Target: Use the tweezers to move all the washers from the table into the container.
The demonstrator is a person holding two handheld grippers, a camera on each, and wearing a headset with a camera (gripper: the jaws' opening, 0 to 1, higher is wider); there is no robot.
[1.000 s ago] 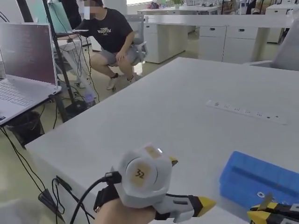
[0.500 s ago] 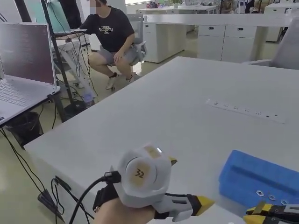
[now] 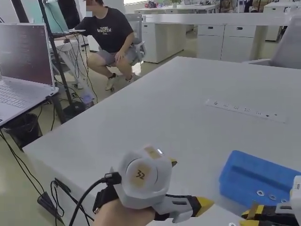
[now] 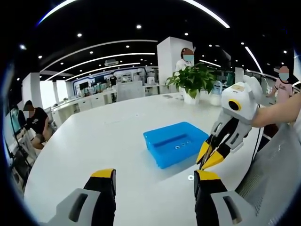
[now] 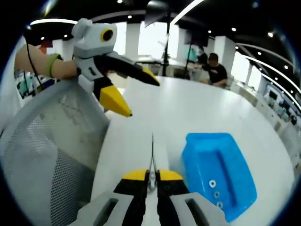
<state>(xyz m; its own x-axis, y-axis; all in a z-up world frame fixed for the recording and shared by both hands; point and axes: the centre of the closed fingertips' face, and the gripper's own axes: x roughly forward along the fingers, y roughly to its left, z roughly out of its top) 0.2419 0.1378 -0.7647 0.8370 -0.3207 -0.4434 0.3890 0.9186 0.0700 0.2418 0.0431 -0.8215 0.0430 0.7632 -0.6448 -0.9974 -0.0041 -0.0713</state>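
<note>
Tweezers [image 5: 152,153] jut forward, pinched by right fingers [image 5: 135,176]; left fingers [image 4: 104,174] spread above table [image 4: 108,141].

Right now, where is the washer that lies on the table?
In the left gripper view the washer lies on the white table, close to the blue container, just under the right claw's yellow tips.

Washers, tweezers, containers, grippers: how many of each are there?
Washers: 4 (3 in the container, 1 on the table)
Tweezers: 1
Container: 1
Grippers: 2 (left gripper, right gripper)
Total: 8
</note>
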